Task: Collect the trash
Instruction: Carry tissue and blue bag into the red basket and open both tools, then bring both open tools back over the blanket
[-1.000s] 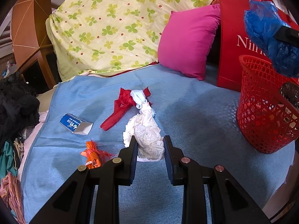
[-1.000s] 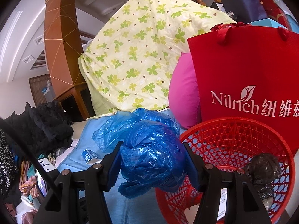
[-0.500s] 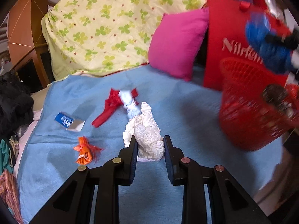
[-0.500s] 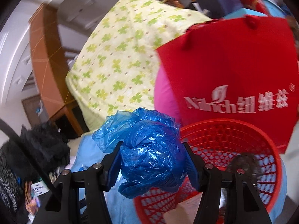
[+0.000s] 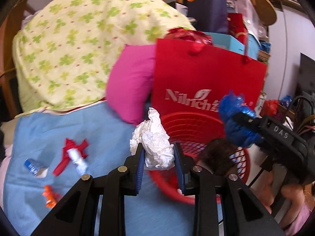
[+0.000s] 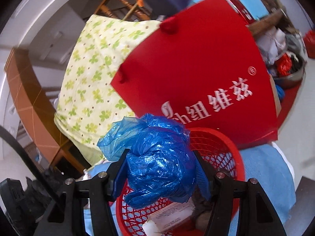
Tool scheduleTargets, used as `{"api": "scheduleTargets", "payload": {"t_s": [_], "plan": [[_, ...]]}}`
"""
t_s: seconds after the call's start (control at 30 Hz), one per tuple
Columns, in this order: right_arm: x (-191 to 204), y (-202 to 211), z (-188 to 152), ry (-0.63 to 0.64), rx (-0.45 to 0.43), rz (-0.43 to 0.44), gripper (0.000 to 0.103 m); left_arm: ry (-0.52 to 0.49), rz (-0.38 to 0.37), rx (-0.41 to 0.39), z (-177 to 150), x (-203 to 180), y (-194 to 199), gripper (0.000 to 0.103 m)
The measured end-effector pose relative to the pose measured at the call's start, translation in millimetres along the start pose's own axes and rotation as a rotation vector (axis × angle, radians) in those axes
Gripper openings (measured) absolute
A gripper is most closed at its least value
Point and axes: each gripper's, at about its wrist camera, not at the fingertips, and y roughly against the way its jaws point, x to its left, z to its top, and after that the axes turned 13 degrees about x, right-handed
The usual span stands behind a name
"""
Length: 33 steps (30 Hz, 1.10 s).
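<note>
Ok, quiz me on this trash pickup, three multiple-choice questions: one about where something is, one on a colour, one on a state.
1. Where does the crumpled white paper sit?
A. flat on the blue bed cover
B. between the left gripper's pads, in front of the red basket
C. inside the red paper bag

2. What colour is the plastic bag in the right gripper?
A. blue
B. black
C. yellow

3. What state is the red basket in?
A. tipped over
B. upright, already holding some trash
C. covered by a lid

Answers: B, the paper sits between the pads as the jaws are opening; A, the right wrist view shows crinkled blue plastic; B, a pale wrapper lies inside.
</note>
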Motion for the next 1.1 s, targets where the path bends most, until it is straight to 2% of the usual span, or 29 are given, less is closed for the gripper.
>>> {"api": "scheduleTargets", "payload": {"t_s": [0.13,0.27,0.3,0.33,0.4,0.57,0.63,0.7,0.83,0.9,1.0,1.1], "plan": [[-24.3,-7.6,6.2,-0.105,0.042,0.012,0.066,-0.025,-0.037,0.041,11.7,-14.2,-23.3,0.032],[-38.5,-21.4,8.8,-0.180,0.094,0.032,0.068,-0.043,-0.037,0.086,18.7,-14.9,-45.4,0.044],[-40.3,-23.5,9.5,-0.192,0.098,0.045,0.073,-0.039,-0.031,0.087,19.0,-13.0,-47.0,0.046],[-41.3,-26.3,10.0,-0.206,0.104,0.069,0.077,-0.034,-0.030,0.085,18.5,-10.4,-46.6,0.047],[-38.7,-27.6,11.3,-0.202,0.089,0.094,0.080,-0.024,-0.025,0.073,16.3,-4.3,-43.0,0.051],[-30.4,-21.9,7.3,-0.181,0.042,0.166,0.080,0.014,0.046,0.031,-3.7,31.3,-18.8,0.053],[-15.7,-18.9,7.7,-0.140,0.010,0.186,0.080,0.041,0.095,0.014,-17.9,52.8,-7.5,0.054],[1.3,-12.1,4.5,-0.063,-0.035,0.147,0.080,0.081,0.154,0.001,-37.1,79.6,4.1,0.060],[41.8,0.4,-8.1,0.135,-0.126,0.043,0.080,0.181,0.301,-0.005,-81.5,138.5,18.8,0.060],[58.9,1.2,-16.5,0.205,-0.145,0.013,0.080,0.236,0.385,0.008,-103.8,166.4,19.5,0.060],[92.2,-0.6,-35.3,0.316,-0.165,0.001,0.080,0.342,0.446,0.045,-130.7,205.0,17.3,0.060],[127.9,-1.6,-61.8,0.445,-0.180,0.023,0.080,0.416,0.448,0.080,-142.0,227.9,13.9,0.060]]}}
